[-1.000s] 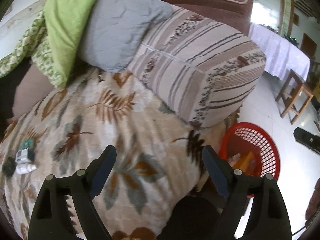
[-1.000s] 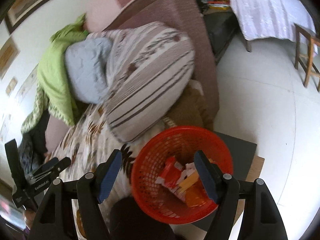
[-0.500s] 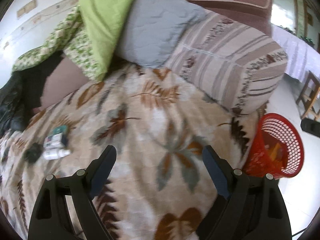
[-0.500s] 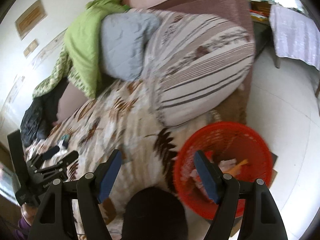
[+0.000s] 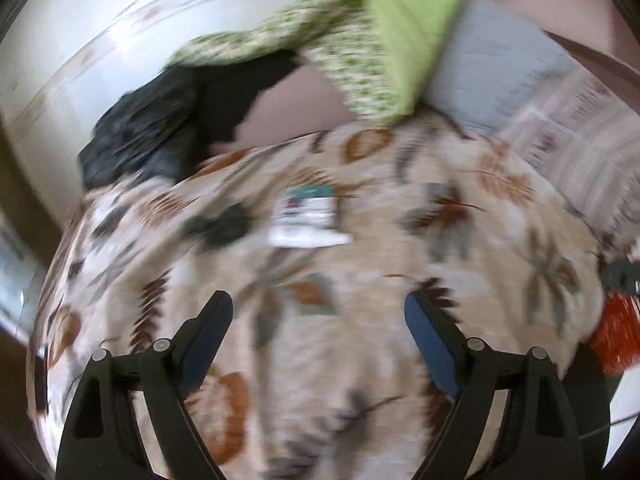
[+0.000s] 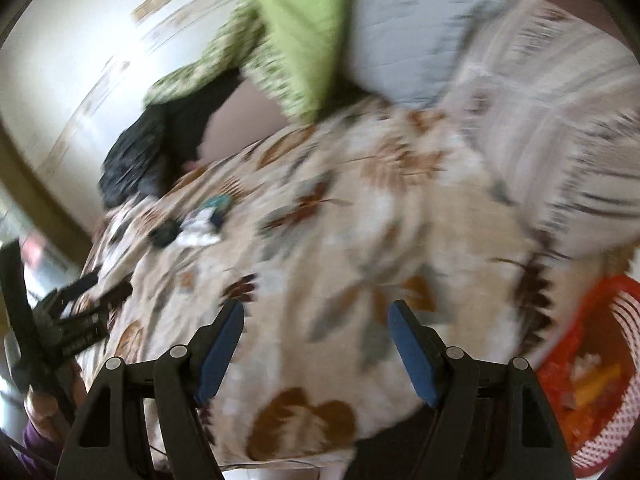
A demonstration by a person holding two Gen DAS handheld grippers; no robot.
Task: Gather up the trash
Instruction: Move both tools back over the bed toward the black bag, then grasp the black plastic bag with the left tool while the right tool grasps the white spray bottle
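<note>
A small pile of trash lies on the leaf-patterned blanket (image 5: 360,280): a white and teal packet (image 5: 306,210), a white piece (image 5: 308,238) below it and a dark crumpled lump (image 5: 218,226) to its left. The packet (image 6: 208,208) and the lump (image 6: 162,236) also show in the right wrist view. My left gripper (image 5: 318,332) is open and empty, well short of the pile. My right gripper (image 6: 316,338) is open and empty over the blanket (image 6: 340,240). The red basket (image 6: 592,380) with wrappers sits at lower right; its edge (image 5: 616,340) shows in the left wrist view. Both views are blurred.
A striped cushion (image 6: 552,128), a grey pillow (image 5: 492,68) and a green cloth (image 5: 404,12) lie at the back of the sofa. A black garment (image 5: 160,128) lies at back left. The left gripper's body (image 6: 60,320) shows at the left edge of the right wrist view.
Both grippers have swung left, away from the red basket and toward the trash pile, which is now near the middle of the left wrist view. Both stay open.
</note>
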